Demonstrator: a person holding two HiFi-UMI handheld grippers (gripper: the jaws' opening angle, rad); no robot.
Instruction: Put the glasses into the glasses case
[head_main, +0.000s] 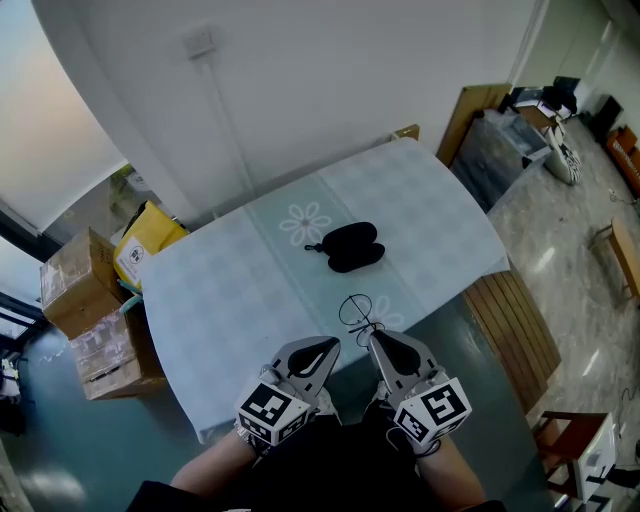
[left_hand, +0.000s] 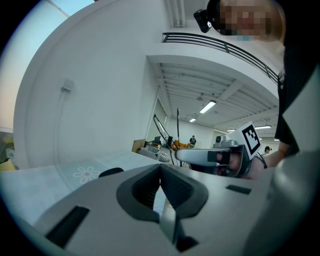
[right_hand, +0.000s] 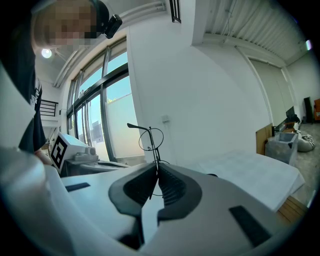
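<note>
- Centrally, near the table's (head_main: 220, 300) near edge, the glasses (head_main: 357, 311) are seen: a thin, dark wire frame with round rims. They are held by the right gripper (head_main: 379, 339). In the right gripper view its ribbed dark pads are clamped on the wire, and one rim and a temple stand up above the tips.
- The left gripper (head_main: 328, 347) is held just beside the right one. In the left gripper view its jaws are pressed together with nothing between them.
- The glasses case (head_main: 350, 246) is a black, matt, rounded shell that shows as two lobes. It lies near the middle of the table, well apart from the glasses and just beside a white flower motif (head_main: 305, 223).
- The table is covered by a pale, faintly checked cloth, with a slightly darker band down its middle.
- Each gripper carries a cube faced with black-and-white square markers; no letters are shown on them. The gripper bodies are smooth grey plastic.
- A yellow bag (head_main: 140, 245) with a white label is seen on the floor to the left of the table; its print is too small to be read. Taped cardboard boxes (head_main: 80, 300) are stacked near it.
- A slatted wooden bench (head_main: 510, 330) is set along the table's right side.
</note>
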